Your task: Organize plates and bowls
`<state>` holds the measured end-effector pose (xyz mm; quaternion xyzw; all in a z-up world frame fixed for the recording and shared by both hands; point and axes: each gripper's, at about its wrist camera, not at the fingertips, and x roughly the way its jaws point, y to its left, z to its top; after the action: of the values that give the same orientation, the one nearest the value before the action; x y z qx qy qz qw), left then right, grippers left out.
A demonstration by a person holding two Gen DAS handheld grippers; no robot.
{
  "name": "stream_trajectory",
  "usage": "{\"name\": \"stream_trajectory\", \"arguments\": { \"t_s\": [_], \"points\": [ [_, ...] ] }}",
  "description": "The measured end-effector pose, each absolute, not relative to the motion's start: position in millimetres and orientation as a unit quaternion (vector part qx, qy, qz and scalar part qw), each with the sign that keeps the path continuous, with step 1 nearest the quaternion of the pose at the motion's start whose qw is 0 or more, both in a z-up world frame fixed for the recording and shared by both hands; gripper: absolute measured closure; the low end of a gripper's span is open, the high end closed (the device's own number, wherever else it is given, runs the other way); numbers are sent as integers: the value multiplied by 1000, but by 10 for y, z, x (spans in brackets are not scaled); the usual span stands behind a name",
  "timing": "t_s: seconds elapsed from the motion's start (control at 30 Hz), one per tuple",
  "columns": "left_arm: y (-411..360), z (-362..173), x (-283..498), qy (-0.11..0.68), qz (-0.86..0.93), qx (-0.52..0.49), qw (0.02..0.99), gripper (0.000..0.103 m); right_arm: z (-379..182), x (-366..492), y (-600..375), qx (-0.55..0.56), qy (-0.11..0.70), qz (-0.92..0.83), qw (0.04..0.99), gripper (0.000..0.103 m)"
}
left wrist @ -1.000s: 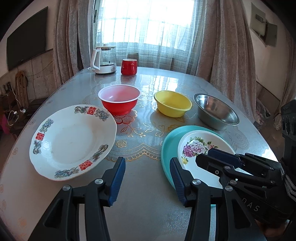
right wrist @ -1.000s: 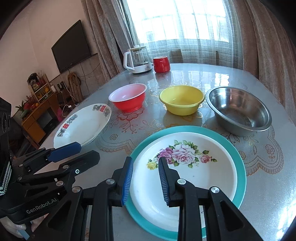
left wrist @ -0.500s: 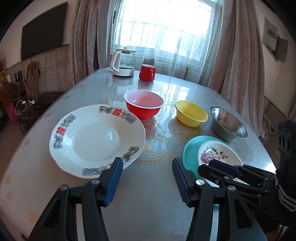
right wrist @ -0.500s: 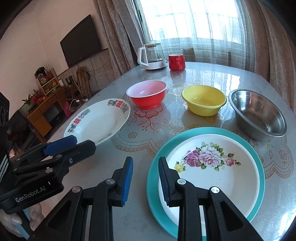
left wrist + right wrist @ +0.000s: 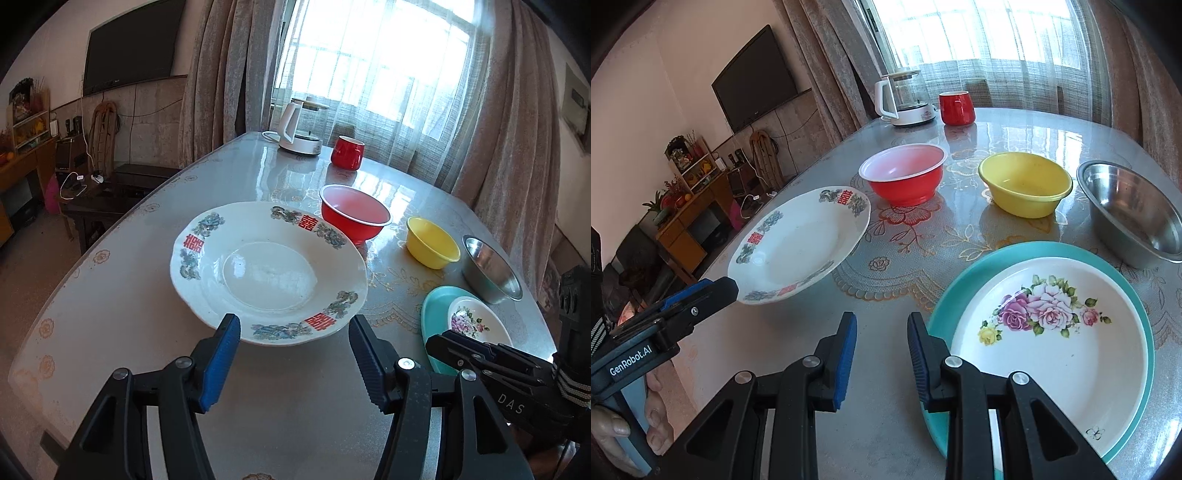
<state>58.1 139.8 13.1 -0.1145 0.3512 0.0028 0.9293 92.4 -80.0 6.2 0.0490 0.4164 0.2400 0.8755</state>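
- Up front in the left wrist view, the left gripper (image 5: pixel 291 334) points at the near rim of the white patterned plate (image 5: pixel 269 271); its jaws are opening, nothing pinched between them.
- Beyond the plate sit a red bowl (image 5: pixel 354 218), a yellow bowl (image 5: pixel 432 242) and a steel bowl (image 5: pixel 491 273).
- Next, in the right wrist view, the right gripper (image 5: pixel 881 334) hovers over the table (image 5: pixel 886 424), jaws slightly parted, grasping nothing.
- Its right finger overlaps the teal plate (image 5: pixel 964 288), which carries the floral plate (image 5: pixel 1049 347).

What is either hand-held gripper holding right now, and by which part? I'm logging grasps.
Nothing. The left hand-held gripper is opening just short of the white plate; the right hand-held gripper is empty.
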Motion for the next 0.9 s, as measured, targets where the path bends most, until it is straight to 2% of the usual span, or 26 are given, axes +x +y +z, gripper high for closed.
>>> {"name": "stream_trajectory", "arguments": {
  "t_s": [0.47, 0.9],
  "points": [
    [1986, 66, 646, 346, 57, -141, 926, 42, 70, 1175, -562, 59, 432, 273, 858, 74],
    [2517, -50, 1172, 364, 65, -168, 914, 43, -3, 1655, -344, 84, 455, 266, 845, 73]
  ]
}}
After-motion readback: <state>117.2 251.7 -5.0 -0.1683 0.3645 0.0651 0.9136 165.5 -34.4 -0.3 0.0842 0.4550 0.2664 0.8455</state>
